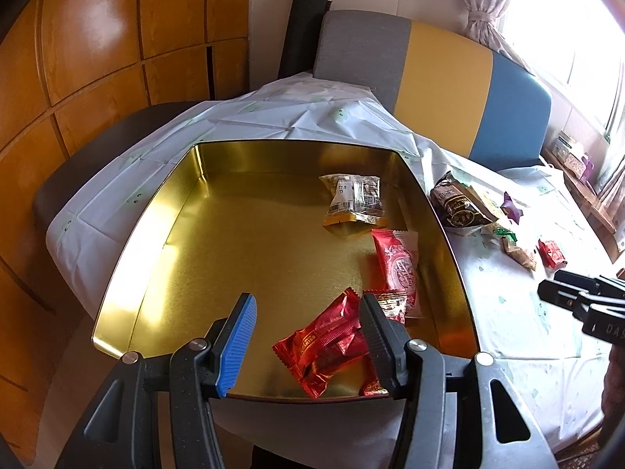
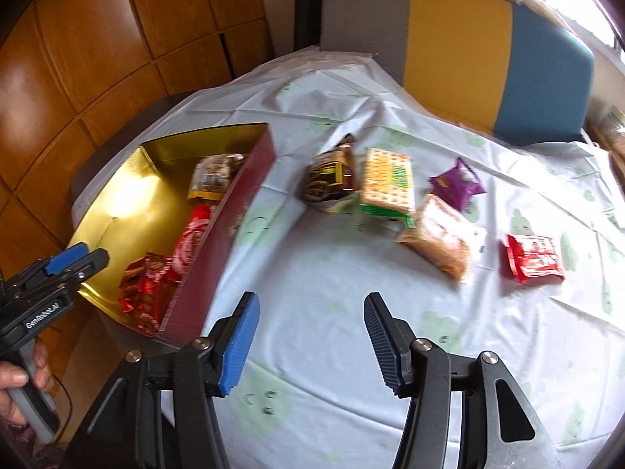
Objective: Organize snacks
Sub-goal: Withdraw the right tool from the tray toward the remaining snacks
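Gold-lined and red on the outside, the tin sits on the white tablecloth at about nine o'clock on the table in the right wrist view. Inside it, along its three-o'clock wall in the left wrist view, lie a yellow-edged packet at one o'clock, a pink-and-red packet just below it, and crinkled red foil packets at five o'clock. The rest of the tin floor is bare.

On the cloth outside, well apart from the tin, a loose row of snacks runs from twelve toward three o'clock in the right wrist view: a dark brown packet, a green-and-cream cracker pack touching it, a purple packet, a tan clear-wrapped packet and a red packet by itself.

Over the tin's near edge, the left gripper hangs with its fingers spread, gripping nothing; the foil packets lie below, between them. Over bare cloth at six o'clock, the right gripper has fingers parted with nothing between them. A hand grips the left handle. Behind the table stands a grey, yellow and blue chair back before wooden panels.
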`<state>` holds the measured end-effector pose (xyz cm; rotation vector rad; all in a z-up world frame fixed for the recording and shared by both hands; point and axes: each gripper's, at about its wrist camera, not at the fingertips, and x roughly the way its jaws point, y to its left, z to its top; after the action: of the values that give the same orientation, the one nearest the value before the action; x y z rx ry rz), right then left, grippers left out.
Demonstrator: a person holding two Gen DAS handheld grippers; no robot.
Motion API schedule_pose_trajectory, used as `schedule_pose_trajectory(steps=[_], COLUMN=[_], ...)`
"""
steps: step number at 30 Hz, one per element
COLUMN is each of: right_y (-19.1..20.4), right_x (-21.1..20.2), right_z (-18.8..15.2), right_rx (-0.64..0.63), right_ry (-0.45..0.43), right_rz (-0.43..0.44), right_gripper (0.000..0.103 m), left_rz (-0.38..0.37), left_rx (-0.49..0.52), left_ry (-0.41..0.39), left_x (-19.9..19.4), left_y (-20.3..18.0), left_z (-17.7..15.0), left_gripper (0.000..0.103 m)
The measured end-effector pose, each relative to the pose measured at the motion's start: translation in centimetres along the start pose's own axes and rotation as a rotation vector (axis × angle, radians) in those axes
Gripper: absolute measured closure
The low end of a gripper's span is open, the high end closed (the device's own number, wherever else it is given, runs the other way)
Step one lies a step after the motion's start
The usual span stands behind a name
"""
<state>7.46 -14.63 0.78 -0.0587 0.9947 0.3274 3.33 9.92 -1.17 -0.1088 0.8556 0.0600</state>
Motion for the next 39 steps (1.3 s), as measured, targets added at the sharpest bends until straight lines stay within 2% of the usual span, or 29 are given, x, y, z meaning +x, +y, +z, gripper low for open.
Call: schedule_pose_trajectory(steps=[17,21,23,28,30,33,36,39], right_y=[-9.0,-11.6,-12.9,-16.5,-17.7,-18.4,-19.0,-19.4], right_x=[-1.8,-1.6,-1.4,-0.6,-0.2,-0.5,-0.6,-0.6], right_z=[0.5,0.3,0.0,-1.2,-1.4,-1.1,-1.2,-1.3], right_rx=[0.047,0.078,0.104,0.219,0.276,0.309,0.346,0.372], right_ry=[0.001,0.012,0.021,0.036,0.072,0.05,0.048,0.06], right_rz=[-0.187,-0.236,-0.259,-0.269,-0.277,-0.276,-0.27,-0.27], right_gripper=[0.038,0.029,0.028,0.027,0.027,0.027,0.018,0.015], left_rz=[0.001,0.004,0.004,0.004,0.004,0.002,0.001,-0.003], left_rx=[0.053,0.069,0.078,0.106,0.121,0.141,0.163,0.182], left_ry=[0.0,-0.002,-0.002,-0.006,-0.008,-0.011,-0.014,-0.018], left_x=[0.2,0.1,0.1,0.1,0.0,0.0,0.0,-0.1], left_y=[-1.7,-2.2,-2.5,-3.5,-4.0,-4.7,-5.6,-6.4], left_z=[0.2,0.3,0.4,0.8,1.0,1.2,1.6,1.9], left_gripper=[0.048,0.048,0.048,0.048,0.048,0.048,0.048,0.048])
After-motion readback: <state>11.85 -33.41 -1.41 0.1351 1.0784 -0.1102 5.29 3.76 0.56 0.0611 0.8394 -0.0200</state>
